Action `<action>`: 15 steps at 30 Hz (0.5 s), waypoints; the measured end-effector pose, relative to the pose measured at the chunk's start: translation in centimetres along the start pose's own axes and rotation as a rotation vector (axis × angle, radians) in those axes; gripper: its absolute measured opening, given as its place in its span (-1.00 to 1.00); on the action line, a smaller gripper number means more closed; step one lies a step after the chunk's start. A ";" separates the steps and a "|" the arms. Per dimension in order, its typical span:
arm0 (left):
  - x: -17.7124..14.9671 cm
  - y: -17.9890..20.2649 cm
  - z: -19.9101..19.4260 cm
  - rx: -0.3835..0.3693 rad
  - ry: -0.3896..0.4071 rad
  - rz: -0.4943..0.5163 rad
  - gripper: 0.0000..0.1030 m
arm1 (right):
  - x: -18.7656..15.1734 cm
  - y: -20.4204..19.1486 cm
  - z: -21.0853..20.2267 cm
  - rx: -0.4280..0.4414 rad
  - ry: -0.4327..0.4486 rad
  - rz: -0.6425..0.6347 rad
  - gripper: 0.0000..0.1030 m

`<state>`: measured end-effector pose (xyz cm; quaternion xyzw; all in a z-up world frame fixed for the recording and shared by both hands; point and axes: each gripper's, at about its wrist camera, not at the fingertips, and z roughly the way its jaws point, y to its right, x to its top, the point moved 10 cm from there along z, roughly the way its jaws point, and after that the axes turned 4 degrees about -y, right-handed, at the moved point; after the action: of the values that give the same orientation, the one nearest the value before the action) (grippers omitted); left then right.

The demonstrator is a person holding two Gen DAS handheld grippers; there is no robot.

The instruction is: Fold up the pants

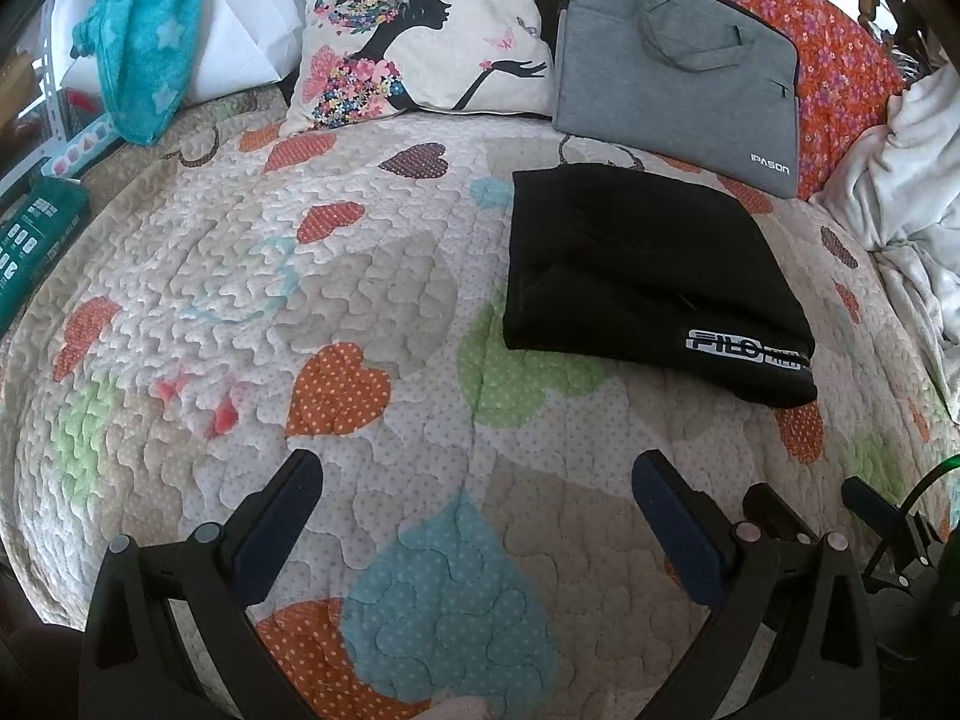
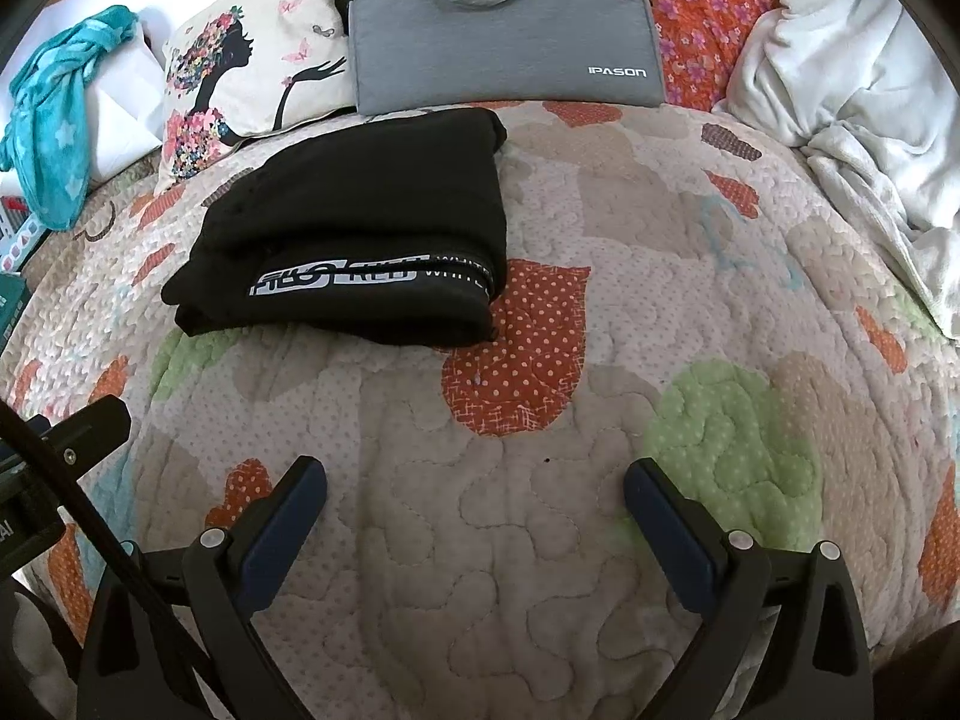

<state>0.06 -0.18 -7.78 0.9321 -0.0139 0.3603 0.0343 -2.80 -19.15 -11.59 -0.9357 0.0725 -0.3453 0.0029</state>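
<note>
Folded black pants [image 1: 654, 282] lie on heart-patterned quilt [image 1: 372, 276]; left gripper [image 1: 477, 480] and right gripper [image 2: 474, 483] hover near, jaws apart, empty.

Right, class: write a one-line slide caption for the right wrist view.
Folded black pants lie on the heart quilt, ahead of the open right gripper.

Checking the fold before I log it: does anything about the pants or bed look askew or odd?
Nothing serious. The black pants lie in a compact folded stack on the quilt, slightly skewed, layers not quite flush. Both claws, left claw and right claw, are open and clear.
</note>
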 end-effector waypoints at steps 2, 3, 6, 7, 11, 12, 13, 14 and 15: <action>0.0 0.0 0.0 0.001 -0.001 0.000 0.99 | 0.0 0.0 0.0 -0.001 -0.001 -0.001 0.98; 0.0 0.0 0.0 -0.001 -0.001 -0.001 0.99 | 0.0 0.0 0.0 -0.001 -0.001 -0.002 0.98; -0.1 0.0 0.1 -0.005 -0.004 -0.001 0.99 | 0.0 0.0 0.0 -0.002 -0.001 -0.002 0.98; -0.1 0.0 0.2 -0.004 -0.004 0.000 0.99 | 0.0 0.0 0.0 -0.002 -0.001 -0.002 0.98; -0.2 0.0 0.2 -0.009 -0.008 -0.004 0.99 | -0.1 0.0 0.1 -0.007 -0.001 -0.008 0.99; -0.2 0.0 0.3 -0.009 -0.009 -0.004 0.99 | -0.1 0.1 0.1 -0.008 -0.001 -0.010 1.00; -0.2 -0.1 0.3 -0.009 -0.010 -0.004 0.99 | 0.0 0.1 0.2 -0.009 -0.002 -0.011 1.00; -0.2 -0.1 0.3 -0.010 -0.009 -0.004 0.99 | 0.0 0.1 0.2 -0.009 -0.002 -0.011 1.00; -0.2 -0.1 0.3 -0.010 -0.010 -0.003 0.99 | 0.0 0.1 0.2 -0.009 -0.002 -0.012 1.00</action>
<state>0.14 -0.15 -8.09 0.9337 -0.0144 0.3557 0.0393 -2.70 -19.22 -11.78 -0.9364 0.0686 -0.3441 -0.0032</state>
